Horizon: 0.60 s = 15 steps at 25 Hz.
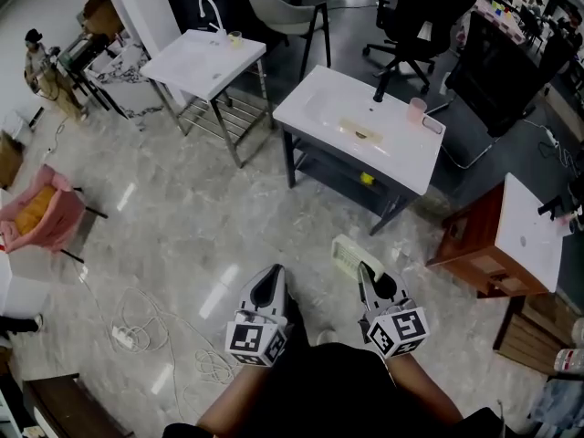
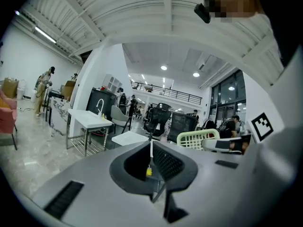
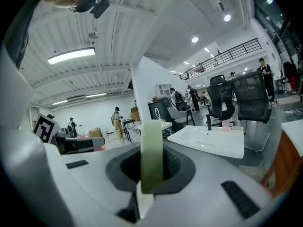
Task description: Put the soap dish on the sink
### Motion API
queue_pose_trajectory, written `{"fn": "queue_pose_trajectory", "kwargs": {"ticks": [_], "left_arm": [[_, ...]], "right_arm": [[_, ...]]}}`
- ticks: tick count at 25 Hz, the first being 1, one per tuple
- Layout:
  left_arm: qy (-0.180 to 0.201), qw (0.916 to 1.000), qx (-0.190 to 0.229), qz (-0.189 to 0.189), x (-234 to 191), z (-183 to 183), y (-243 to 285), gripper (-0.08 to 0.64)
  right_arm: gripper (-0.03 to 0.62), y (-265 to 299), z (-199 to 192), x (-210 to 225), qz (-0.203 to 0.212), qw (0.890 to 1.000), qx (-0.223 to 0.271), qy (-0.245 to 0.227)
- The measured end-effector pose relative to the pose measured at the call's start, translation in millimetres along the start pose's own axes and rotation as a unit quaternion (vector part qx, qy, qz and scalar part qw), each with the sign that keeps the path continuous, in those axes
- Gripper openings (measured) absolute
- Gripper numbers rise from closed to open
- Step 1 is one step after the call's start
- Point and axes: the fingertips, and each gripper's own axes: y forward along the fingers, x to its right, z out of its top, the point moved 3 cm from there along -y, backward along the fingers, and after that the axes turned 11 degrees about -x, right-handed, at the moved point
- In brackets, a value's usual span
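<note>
I'd call this roughly the halfway mark. The soap dish (image 1: 348,253) is picked up. The right gripper (image 1: 365,268) has its fingers clenched on it, and the right gripper view shows the pale green dish edge-on, pinched between them. It's up in the air over the floor (image 1: 182,217), well apart from the sink (image 1: 401,165) standing ahead.

My guess at what's left: carry it over, set it on the white top, let go. The near side of the top looks bare, so that seems the easy landing spot. A pink cup (image 1: 417,109) and a black tap (image 1: 381,88) sit along the far edge.

The left gripper (image 1: 272,274) is just beside the right one, fingers closed on nothing. Its own view shows only a thin slit between them.

There's a second sink (image 1: 196,62) further off to the left. The task doesn't say which one is meant, but the nearer one seems the better bet.

As for writing, there's nothing I can read. The only markings are the black-and-white square markers (image 1: 399,329) on the gripper cubes. I can't make out any brand or label on the dish or the sinks.
</note>
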Motion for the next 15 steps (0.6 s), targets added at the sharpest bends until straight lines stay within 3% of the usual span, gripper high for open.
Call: {"fn": "queue_pose_trajectory", "kwargs": {"ticks": [15], "left_arm": [[-0.013,0.9991,0.029,-0.029,-149.4,113.3,108.5,0.018]], "right_arm": [[0.018,180.6,103.3,-1.1,-0.018,1.0,-0.019,-0.012]]}}
